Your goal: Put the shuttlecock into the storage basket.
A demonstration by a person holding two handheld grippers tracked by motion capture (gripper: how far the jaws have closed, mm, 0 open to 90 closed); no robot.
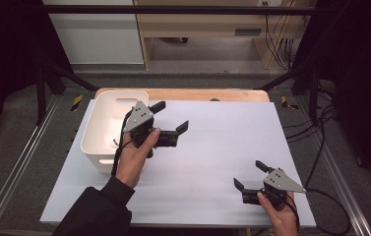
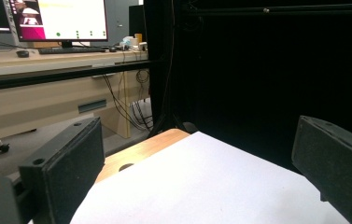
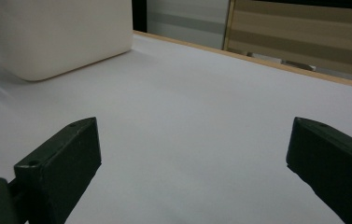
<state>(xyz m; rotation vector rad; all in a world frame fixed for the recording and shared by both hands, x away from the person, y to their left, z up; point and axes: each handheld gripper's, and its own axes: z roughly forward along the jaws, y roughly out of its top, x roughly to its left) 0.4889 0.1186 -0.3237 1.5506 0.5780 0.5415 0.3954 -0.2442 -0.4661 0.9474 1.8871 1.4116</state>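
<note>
Honestly no task's given, so we're guessing the white bin (image 1: 105, 129) at the table's (image 1: 212, 162) left edge matters: left claw (image 1: 170, 116) hangs beside it, right claw (image 1: 250, 175) sits near-right, both spread apart and empty, so we'd approach slow.

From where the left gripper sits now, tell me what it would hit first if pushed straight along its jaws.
Probably nothing nearby. The left gripper, jaws open, points across the white sheet toward the table's far right corner; beyond the edge is a dark curtain, though depth there is unclear.
</note>
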